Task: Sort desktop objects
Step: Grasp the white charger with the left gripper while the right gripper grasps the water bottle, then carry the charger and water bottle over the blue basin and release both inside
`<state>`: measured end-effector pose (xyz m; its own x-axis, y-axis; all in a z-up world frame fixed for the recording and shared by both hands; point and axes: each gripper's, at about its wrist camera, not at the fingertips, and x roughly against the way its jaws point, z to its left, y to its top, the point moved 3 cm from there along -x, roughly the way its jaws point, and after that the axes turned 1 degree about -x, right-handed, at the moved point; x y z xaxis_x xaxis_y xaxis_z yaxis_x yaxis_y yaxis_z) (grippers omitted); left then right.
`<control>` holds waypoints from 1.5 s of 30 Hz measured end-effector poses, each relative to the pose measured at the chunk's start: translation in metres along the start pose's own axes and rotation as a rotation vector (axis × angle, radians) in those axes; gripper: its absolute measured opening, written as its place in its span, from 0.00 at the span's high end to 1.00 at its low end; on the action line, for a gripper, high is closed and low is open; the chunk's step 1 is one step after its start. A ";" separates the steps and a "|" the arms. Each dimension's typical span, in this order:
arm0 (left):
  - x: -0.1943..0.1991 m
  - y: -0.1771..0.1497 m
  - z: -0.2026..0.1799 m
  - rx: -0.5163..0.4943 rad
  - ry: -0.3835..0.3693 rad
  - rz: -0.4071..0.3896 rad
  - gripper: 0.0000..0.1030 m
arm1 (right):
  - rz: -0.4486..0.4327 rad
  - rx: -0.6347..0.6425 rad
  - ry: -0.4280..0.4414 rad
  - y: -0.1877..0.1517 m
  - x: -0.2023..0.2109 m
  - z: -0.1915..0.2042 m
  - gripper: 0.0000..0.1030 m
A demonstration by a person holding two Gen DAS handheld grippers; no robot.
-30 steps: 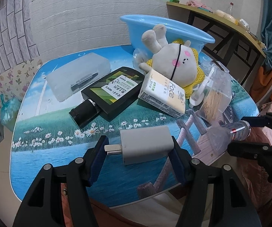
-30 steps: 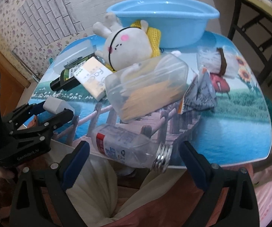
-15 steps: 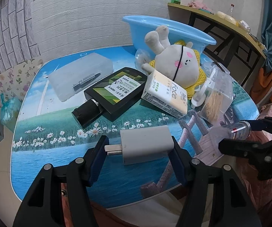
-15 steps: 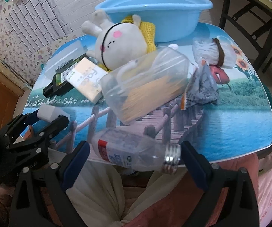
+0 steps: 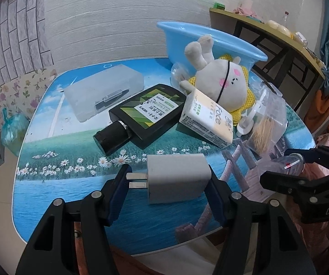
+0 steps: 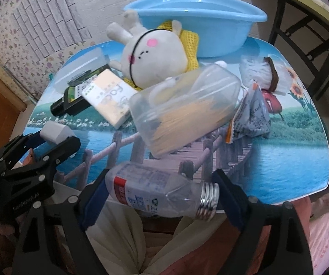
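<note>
My left gripper (image 5: 168,180) is shut on a white charger plug (image 5: 178,177), prongs pointing left, over the table's near edge; it also shows in the right wrist view (image 6: 55,134). My right gripper (image 6: 162,191) is shut on a clear plastic bottle (image 6: 160,197) with a red label and silver threaded neck, held end to end at the front edge. The bottle's neck (image 5: 289,163) shows in the left wrist view between the right gripper's fingers. A blue basin (image 6: 198,20) stands at the back of the table.
On the table (image 5: 50,188) lie a plush rabbit (image 5: 221,84), a tissue pack (image 5: 208,120), a black flat bottle (image 5: 141,116), a frosted plastic case (image 5: 102,94), a clear toothpick box (image 6: 185,107), a grey sachet (image 6: 251,116) and a bagged item (image 6: 263,75). A wooden side table (image 5: 267,32) stands right.
The right gripper has closed on the clear bottle, which it only straddled before, and both views have shifted slightly toward the table. The left gripper keeps holding the charger.
</note>
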<state>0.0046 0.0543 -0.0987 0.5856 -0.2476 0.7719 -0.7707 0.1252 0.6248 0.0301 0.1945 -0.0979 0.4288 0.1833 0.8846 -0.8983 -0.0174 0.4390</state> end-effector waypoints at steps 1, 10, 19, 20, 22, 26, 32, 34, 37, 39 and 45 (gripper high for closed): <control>0.002 0.000 0.000 0.000 -0.001 -0.003 0.40 | -0.005 0.006 0.009 0.000 0.001 0.000 0.14; 0.008 0.004 -0.001 -0.013 -0.002 -0.012 0.41 | -0.088 0.075 0.054 0.006 0.019 0.009 0.14; 0.035 0.027 -0.009 -0.031 -0.009 -0.073 0.41 | -0.195 0.106 0.105 0.020 0.044 0.001 0.14; 0.040 0.032 -0.010 -0.033 -0.009 -0.086 0.41 | -0.220 0.115 0.105 0.023 0.050 0.000 0.14; 0.045 0.040 -0.012 -0.035 -0.011 -0.103 0.41 | -0.249 0.121 0.102 0.030 0.058 -0.002 0.14; 0.052 0.063 -0.016 -0.029 -0.025 -0.139 0.41 | -0.289 0.105 0.100 0.048 0.065 -0.014 0.14; 0.047 0.099 -0.025 -0.047 -0.037 -0.165 0.41 | -0.347 0.099 0.101 0.076 0.074 -0.032 0.14; 0.043 0.110 -0.029 -0.051 -0.045 -0.168 0.41 | -0.367 0.105 0.108 0.086 0.076 -0.037 0.14; 0.034 0.126 -0.037 -0.065 -0.052 -0.172 0.41 | -0.396 0.118 0.122 0.098 0.076 -0.041 0.14; 0.028 0.134 -0.043 -0.075 -0.059 -0.171 0.41 | -0.409 0.127 0.123 0.108 0.074 -0.044 0.14; 0.008 0.156 -0.053 -0.103 -0.058 -0.162 0.41 | -0.429 0.133 0.121 0.135 0.063 -0.054 0.14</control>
<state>-0.0975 0.1228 0.0115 0.6821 -0.3276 0.6538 -0.6357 0.1763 0.7515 -0.0696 0.2568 0.0084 0.7377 0.3144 0.5975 -0.6187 -0.0394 0.7846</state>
